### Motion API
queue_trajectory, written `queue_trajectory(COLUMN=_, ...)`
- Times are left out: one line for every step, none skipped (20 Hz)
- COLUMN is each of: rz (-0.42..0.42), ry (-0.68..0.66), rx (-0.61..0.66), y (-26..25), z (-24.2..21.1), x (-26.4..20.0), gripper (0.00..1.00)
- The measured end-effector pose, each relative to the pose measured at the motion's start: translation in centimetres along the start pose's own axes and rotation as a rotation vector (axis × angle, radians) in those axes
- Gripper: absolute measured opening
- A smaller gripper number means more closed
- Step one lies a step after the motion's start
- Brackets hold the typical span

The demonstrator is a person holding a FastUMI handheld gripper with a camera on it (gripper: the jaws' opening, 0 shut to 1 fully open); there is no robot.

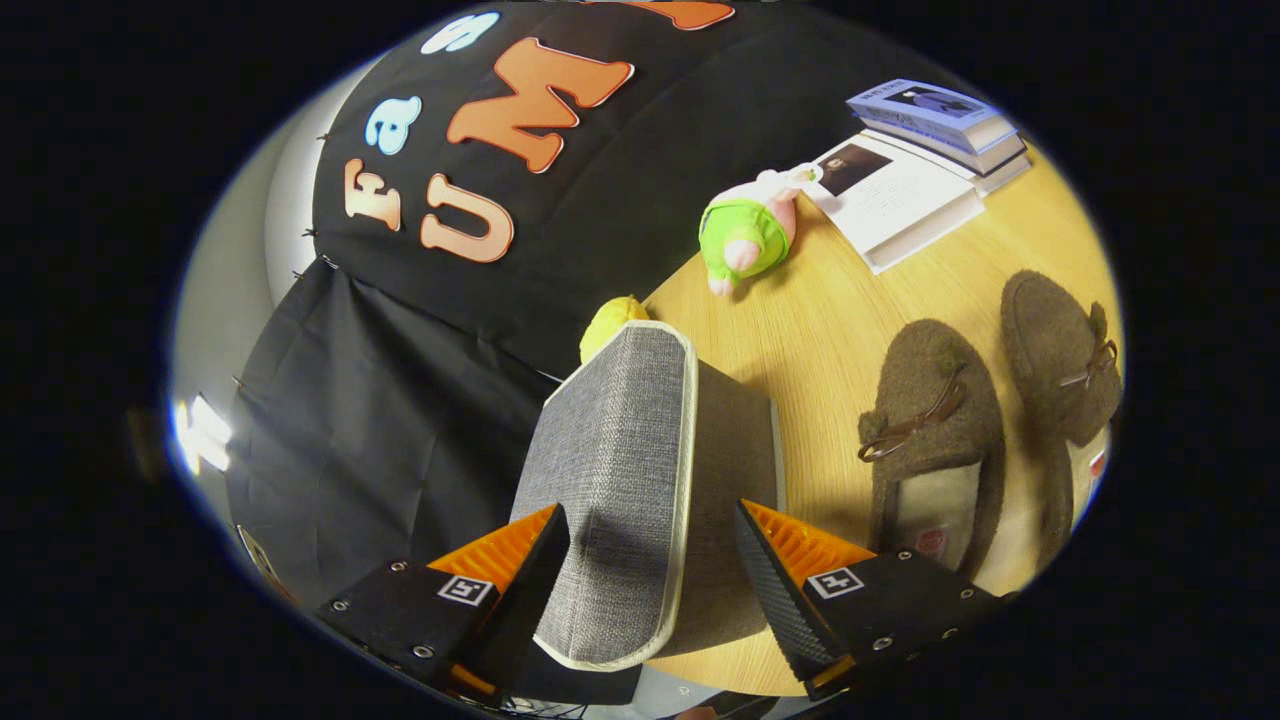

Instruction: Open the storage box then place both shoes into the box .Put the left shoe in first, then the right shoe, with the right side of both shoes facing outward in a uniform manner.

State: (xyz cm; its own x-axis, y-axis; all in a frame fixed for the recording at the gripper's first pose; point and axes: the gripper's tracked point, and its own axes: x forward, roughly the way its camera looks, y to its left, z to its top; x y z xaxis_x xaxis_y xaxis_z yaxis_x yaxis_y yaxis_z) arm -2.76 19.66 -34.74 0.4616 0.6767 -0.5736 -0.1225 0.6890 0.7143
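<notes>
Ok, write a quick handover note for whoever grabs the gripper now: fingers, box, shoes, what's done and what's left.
Gripper: open, fingers either side of the grey storage box lid, not pressing on it.
Storage box: on the wooden table, lid raised on edge, so it looks partly open.
Shoes: both brown slippers, one beside the box, the other beyond it, lie on the table.
Left: finish opening, then load left shoe, then right.

Two brown shoes, near (932, 440) and far right (1062, 360), one grey storage box (640, 480), two plush toys, green (748, 232) and yellow (612, 322), three books (925, 165), one tool (650, 560) standing open.
</notes>
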Motion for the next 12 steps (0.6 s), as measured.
queue_trajectory(rz=0.018, ry=0.014, rx=0.017, y=0.1, z=-0.3, x=0.4, gripper=0.98)
queue_trajectory(rz=0.037, ry=0.028, rx=0.034, y=0.3, z=-0.6, x=0.8, gripper=0.98)
queue_trajectory(rz=0.052, ry=0.038, rx=0.051, y=0.5, z=-1.1, x=1.0, gripper=0.98)
queue_trajectory(rz=0.065, ry=0.040, rx=0.073, y=0.7, z=-1.3, x=1.3, gripper=0.98)
queue_trajectory(rz=0.075, ry=0.042, rx=0.090, y=0.7, z=-1.4, x=1.4, gripper=0.98)
queue_trajectory(rz=0.084, ry=0.046, rx=0.102, y=0.8, z=-1.4, x=1.5, gripper=0.98)
queue_trajectory(rz=0.090, ry=0.046, rx=0.110, y=1.0, z=-1.5, x=1.5, gripper=0.98)
queue_trajectory(rz=0.091, ry=0.043, rx=0.114, y=1.0, z=-1.4, x=1.4, gripper=0.97)
queue_trajectory(rz=0.094, ry=0.037, rx=0.117, y=1.1, z=-1.1, x=1.3, gripper=0.94)
queue_trajectory(rz=0.092, ry=0.025, rx=0.122, y=1.1, z=-0.7, x=1.1, gripper=0.91)
queue_trajectory(rz=0.091, ry=0.015, rx=0.126, y=1.1, z=-0.4, x=0.7, gripper=0.83)
queue_trajectory(rz=0.090, ry=0.017, rx=0.133, y=1.0, z=-0.2, x=0.5, gripper=0.79)
